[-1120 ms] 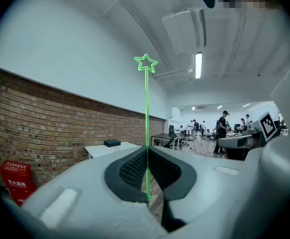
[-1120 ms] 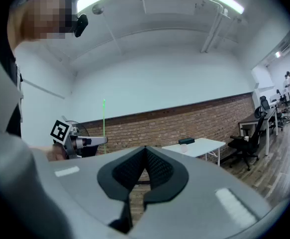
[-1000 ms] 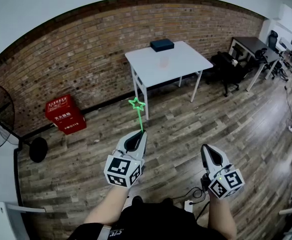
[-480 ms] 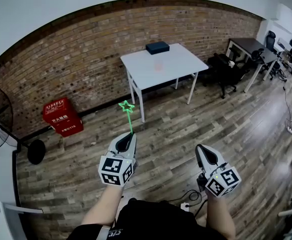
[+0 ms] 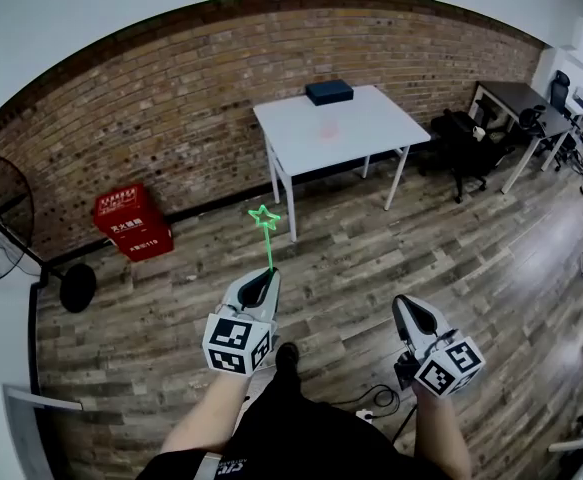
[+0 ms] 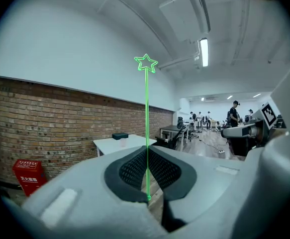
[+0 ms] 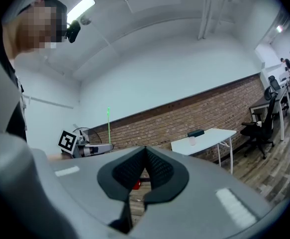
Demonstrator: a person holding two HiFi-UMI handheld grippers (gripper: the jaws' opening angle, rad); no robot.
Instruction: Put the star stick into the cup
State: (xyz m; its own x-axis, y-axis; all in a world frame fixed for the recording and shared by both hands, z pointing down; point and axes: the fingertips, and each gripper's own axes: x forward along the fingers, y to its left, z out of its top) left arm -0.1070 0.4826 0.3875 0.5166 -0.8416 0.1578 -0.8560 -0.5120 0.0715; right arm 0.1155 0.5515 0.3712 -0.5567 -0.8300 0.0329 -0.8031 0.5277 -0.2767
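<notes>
Left tongs (image 5: 267,275) are clamped on the bottom end of the star stick (image 5: 267,238), star end up, probably so it drops easily into the cup (image 5: 328,126), well ahead on the table (image 5: 376,133), while the right tongs (image 5: 404,303) are closed on nothing.

Red box (image 5: 133,223) at left centre, white print in two lines, too small to read, black-and-white square code markers on cubes of left gripper (image 5: 268,272) and right gripper (image 5: 404,302), patterns only
</notes>
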